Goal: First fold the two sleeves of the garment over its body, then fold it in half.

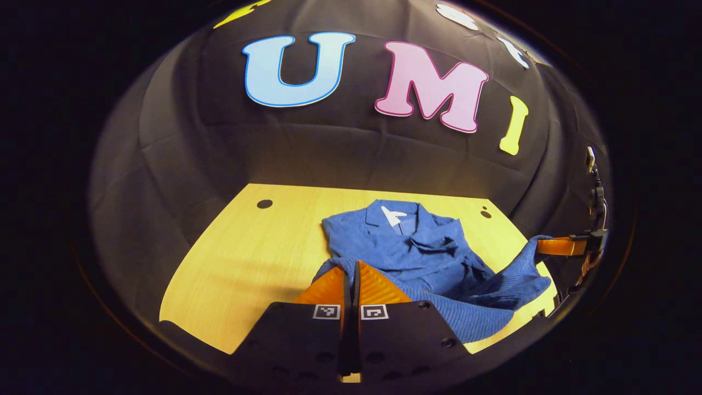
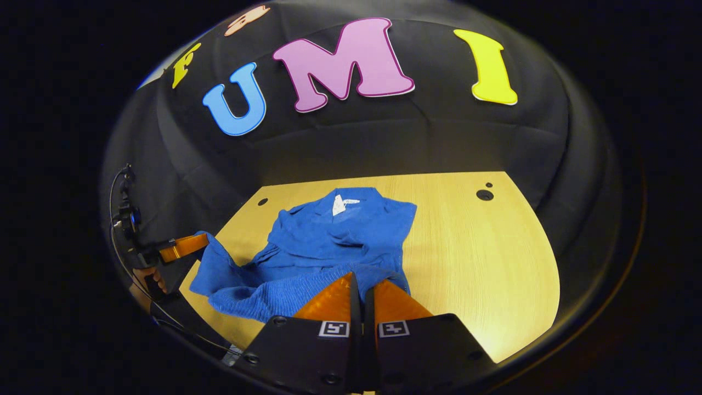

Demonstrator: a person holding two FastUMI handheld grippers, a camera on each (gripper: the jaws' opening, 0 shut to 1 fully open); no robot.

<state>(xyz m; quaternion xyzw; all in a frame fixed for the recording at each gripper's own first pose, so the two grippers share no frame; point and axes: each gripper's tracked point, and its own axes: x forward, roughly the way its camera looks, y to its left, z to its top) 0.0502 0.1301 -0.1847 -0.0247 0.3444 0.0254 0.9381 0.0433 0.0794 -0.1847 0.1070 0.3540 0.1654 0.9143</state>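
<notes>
A blue ribbed knit garment with a collar lay on the pale yellow wooden table, its collar end toward the black cloth wall and its lower part toward the two grippers. A small white label showed inside the collar. In the left gripper view, the left gripper was at the near hem, its two fingers drawn almost together with a fold of the blue cloth caught between them, so it was gripping the garment. In the same view the right gripper appeared farther off at the right edge of the table, and the cloth rose from the table up to its fingers. In the right gripper view, the right gripper's own fingers were also nearly closed, with the blue hem pinched at their tips. There the left gripper was at the left edge, held by a person's hand, with the corner of the garment lifted to it. The middle of the garment was wrinkled and rested on the table, and the hem hung between the two grippers. Small dark round holes were near the far corners of the table.
</notes>
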